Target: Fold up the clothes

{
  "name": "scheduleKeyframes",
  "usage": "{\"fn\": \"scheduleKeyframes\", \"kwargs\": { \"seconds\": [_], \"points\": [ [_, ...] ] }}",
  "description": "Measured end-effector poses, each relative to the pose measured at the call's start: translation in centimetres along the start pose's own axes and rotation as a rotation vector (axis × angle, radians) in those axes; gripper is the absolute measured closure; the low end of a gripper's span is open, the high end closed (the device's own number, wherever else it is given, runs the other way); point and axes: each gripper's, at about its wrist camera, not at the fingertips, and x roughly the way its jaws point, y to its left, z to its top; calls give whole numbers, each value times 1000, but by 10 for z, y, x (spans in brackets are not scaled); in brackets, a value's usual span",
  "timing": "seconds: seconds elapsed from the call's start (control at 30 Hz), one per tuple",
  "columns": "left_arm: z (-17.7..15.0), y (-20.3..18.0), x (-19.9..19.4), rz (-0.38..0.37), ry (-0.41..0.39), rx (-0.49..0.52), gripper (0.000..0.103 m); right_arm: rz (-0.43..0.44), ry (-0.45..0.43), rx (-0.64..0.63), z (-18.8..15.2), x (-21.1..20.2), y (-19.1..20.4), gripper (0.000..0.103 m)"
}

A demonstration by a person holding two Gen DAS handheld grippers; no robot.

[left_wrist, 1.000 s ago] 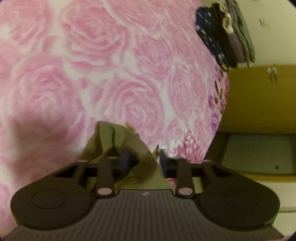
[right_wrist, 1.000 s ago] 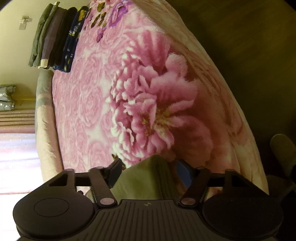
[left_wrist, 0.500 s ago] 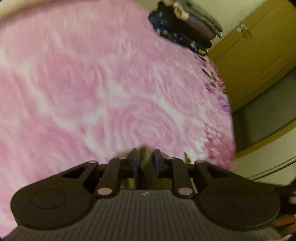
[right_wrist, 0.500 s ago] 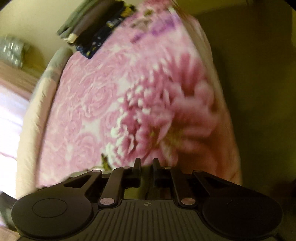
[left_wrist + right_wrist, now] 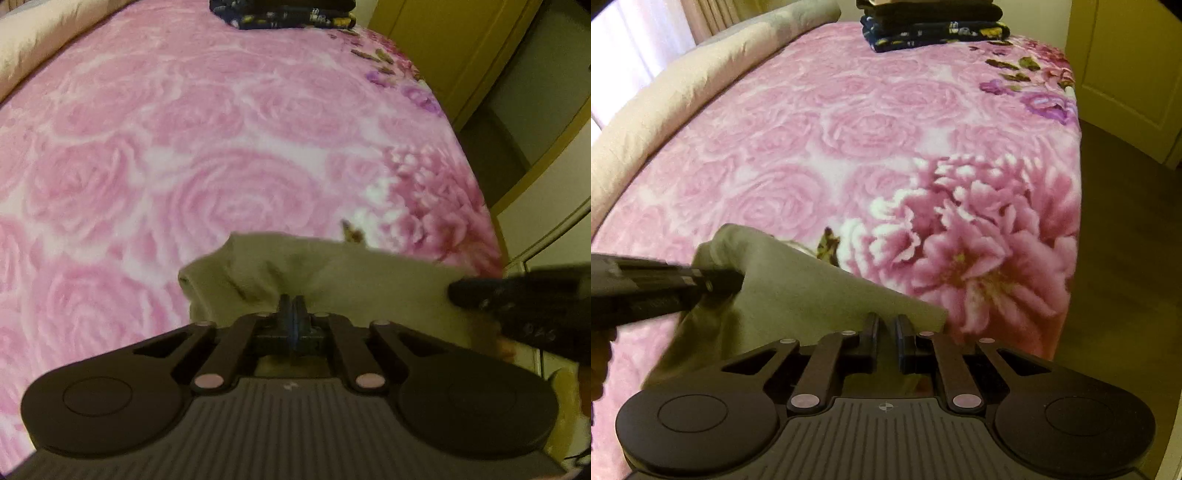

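Saw a pink rose-print blanket spread ahead of the left claw and out to both sides of it. Found a large printed pink bloom on it just ahead and right of the right claw, with smaller purple printed flowers far ahead to the right. Noted a long beige rolled quilt along the blanket's edge, far left of that claw, and pale curtains beyond it. Made out a brown floor to the right, a cream door farther ahead, and wooden wardrobe doors far ahead-right of the left claw.
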Motion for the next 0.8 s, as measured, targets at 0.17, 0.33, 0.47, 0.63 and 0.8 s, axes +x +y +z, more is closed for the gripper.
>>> {"fn": "scheduleKeyframes", "kwargs": {
  "seconds": [0.17,0.33,0.47,0.63,0.8],
  "points": [
    [2,4,-2,-7,9,-24,100,-23,31,10,3,8,3,93],
    [2,4,-6,-3,0,-69,100,-17,57,14,8,6,1,93],
    [3,0,-19,9,-29,-106,101,-11,58,5,8,2,1,93],
    [-5,-10,-52,-16,-81,-130,100,35,9,50,10,-16,-5,80],
    [-36,-12,-50,57,10,-90,100,147,-24,-18,-18,-34,6,36]
  ]
}}
